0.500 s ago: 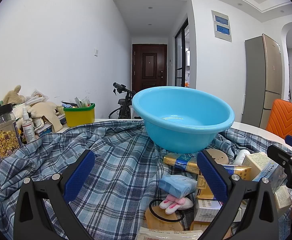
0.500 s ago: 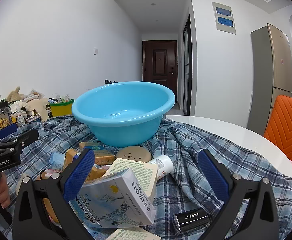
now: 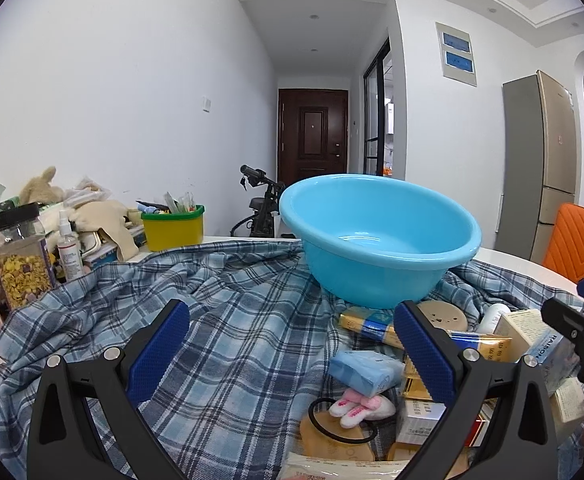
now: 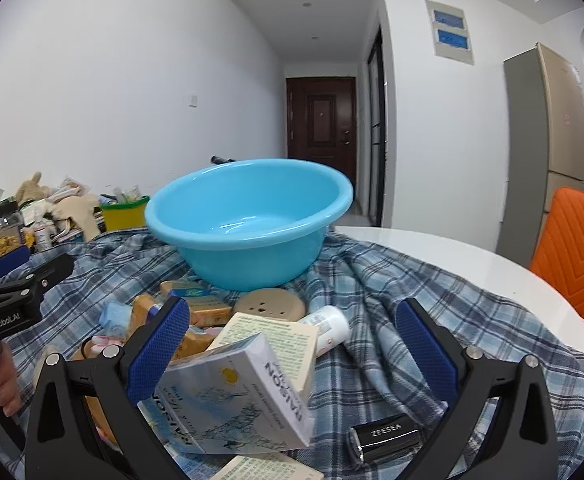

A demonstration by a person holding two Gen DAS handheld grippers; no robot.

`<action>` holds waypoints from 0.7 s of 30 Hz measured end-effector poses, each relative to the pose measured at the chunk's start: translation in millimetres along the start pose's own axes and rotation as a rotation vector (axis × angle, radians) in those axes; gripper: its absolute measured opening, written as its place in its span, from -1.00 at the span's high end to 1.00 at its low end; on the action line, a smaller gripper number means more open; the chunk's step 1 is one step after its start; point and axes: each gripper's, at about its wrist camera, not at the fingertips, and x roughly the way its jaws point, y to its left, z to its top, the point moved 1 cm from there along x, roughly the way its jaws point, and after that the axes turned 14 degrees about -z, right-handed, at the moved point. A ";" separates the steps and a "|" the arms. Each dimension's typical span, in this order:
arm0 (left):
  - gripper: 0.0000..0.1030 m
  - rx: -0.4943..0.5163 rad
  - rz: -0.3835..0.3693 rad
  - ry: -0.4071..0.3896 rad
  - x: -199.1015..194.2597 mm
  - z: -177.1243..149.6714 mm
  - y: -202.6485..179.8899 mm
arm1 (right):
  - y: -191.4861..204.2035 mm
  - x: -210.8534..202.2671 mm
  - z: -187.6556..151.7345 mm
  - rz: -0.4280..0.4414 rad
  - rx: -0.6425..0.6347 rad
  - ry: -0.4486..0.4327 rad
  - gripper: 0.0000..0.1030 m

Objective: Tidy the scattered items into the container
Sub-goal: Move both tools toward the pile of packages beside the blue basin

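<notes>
Tablecloth (image 3: 228,320), blue plaid, covers the table with blue basin (image 3: 376,236) upright on it, empty. Boxes, RAISON box (image 4: 244,396) and black ZEESEA case (image 4: 386,438) lie scattered in front of basin. Left gripper (image 3: 292,356) and right gripper (image 4: 292,356) both spread wide, holding nothing.

One round sky-blue plastic basin (image 4: 248,220). One blue-and-white plaid cloth (image 3: 220,320). One black rectangular case lettered ZEESEA (image 4: 386,436). One round tan perforated disc (image 4: 270,304). One white cylindrical bottle (image 4: 328,328). One light-blue wrapped packet (image 3: 366,372). Cardboard boxes and yellow packets overlap in the heap; seemingly six or more.
</notes>
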 end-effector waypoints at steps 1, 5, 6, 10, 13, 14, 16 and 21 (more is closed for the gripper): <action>-1.00 -0.005 0.014 0.002 0.8 2.0 -1.2 | -0.1 1.0 -1.7 -0.003 -0.001 0.007 -1.00; -1.00 -0.047 -0.003 0.045 9.0 1.0 2.8 | -1.7 7.4 2.3 0.010 0.027 0.066 -1.00; -1.00 -0.057 -0.009 0.065 12.2 2.3 1.5 | -2.8 7.3 4.7 0.014 0.035 0.072 -1.00; -1.00 -0.038 -0.021 0.110 19.4 8.5 -4.0 | -3.1 -0.6 21.2 -0.016 0.003 0.032 -1.00; -1.00 -0.003 -0.030 0.116 21.3 20.8 -12.6 | -1.7 -5.7 37.6 -0.045 -0.037 0.011 -1.00; -1.00 0.005 -0.039 0.111 20.0 28.1 -15.8 | -1.2 -8.0 43.1 -0.058 -0.044 -0.001 -1.00; -1.00 0.013 -0.052 0.101 18.4 40.9 -20.2 | -0.2 -12.6 56.4 -0.068 -0.060 -0.018 -1.00; -1.00 0.048 -0.058 0.039 9.4 85.3 -31.5 | -3.2 -20.0 92.5 -0.072 -0.057 -0.053 -1.00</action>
